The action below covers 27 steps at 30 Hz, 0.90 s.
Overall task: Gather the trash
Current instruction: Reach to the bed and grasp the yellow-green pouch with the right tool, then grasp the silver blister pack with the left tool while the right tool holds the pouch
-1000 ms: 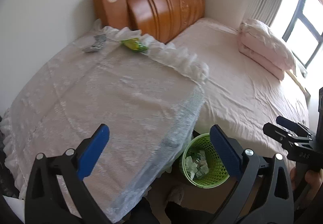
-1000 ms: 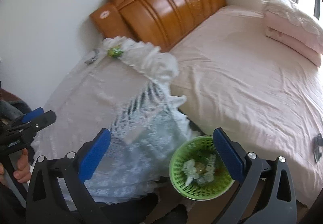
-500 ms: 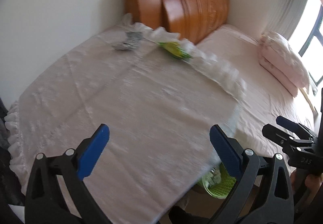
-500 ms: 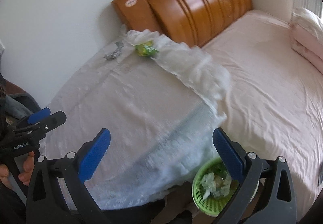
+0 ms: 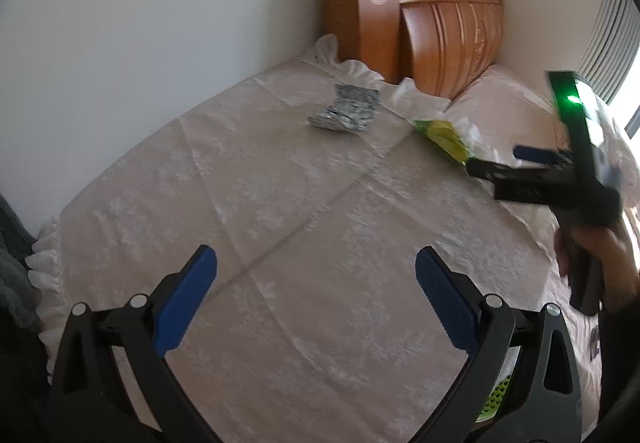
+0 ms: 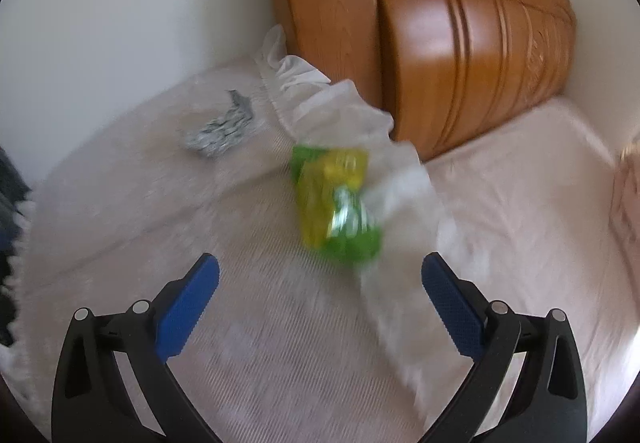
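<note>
A green and yellow wrapper (image 6: pixel 336 207) lies on the lace-covered table, just ahead of my open right gripper (image 6: pixel 320 299), slightly right of centre between its blue pads. A crumpled silver wrapper (image 6: pixel 222 131) rests farther back to the left. In the left wrist view the silver wrapper (image 5: pixel 348 110) lies far ahead of my open, empty left gripper (image 5: pixel 316 299). The green wrapper (image 5: pixel 444 135) shows at the table's right edge, with the right gripper (image 5: pixel 508 163) held by a hand right next to it. A sliver of the green trash basket (image 5: pixel 496 399) peeks out behind the left gripper's right finger.
The lace tablecloth (image 5: pixel 280 243) has a frilled edge against a wooden headboard (image 6: pixel 460 55) and a white wall. A pink bed (image 6: pixel 520 223) lies to the right of the table. Window blinds (image 5: pixel 608 43) show at the far right.
Both grippers moved forward over the table toward the wrappers. The right one closed in on the green wrapper. The basket slid almost out of view. Both stayed open.
</note>
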Each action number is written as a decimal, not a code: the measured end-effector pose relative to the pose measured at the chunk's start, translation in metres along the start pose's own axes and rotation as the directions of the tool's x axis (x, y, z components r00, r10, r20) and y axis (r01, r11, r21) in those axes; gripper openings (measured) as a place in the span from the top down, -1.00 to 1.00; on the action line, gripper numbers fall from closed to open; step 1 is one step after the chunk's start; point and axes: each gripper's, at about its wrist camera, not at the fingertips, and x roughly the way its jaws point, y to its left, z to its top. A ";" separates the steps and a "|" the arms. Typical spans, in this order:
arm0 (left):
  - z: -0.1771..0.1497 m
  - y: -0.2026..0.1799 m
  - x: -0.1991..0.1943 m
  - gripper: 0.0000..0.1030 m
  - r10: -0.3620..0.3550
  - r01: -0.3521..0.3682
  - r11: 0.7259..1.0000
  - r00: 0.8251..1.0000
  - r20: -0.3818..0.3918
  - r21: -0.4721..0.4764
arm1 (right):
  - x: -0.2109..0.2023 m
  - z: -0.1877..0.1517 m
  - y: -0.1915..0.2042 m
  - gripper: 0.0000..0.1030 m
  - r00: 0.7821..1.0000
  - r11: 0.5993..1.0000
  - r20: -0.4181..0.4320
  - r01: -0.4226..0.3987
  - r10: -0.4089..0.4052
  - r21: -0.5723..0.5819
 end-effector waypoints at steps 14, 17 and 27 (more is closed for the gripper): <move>0.034 0.010 0.046 -0.85 -0.024 0.026 0.998 0.999 -0.026 0.058 | 0.057 0.017 -0.008 0.08 0.989 1.000 -0.148 -0.006 0.003 -0.015; 0.043 0.008 0.061 -0.85 -0.034 0.035 0.999 0.998 -0.045 0.034 | 0.047 0.017 -0.010 0.08 0.993 1.000 -0.119 -0.019 0.020 0.009; 0.091 -0.011 0.113 -0.85 -0.060 0.035 0.977 0.992 -0.112 -0.209 | -0.014 -0.001 -0.014 0.08 0.995 0.989 0.025 -0.099 0.097 0.112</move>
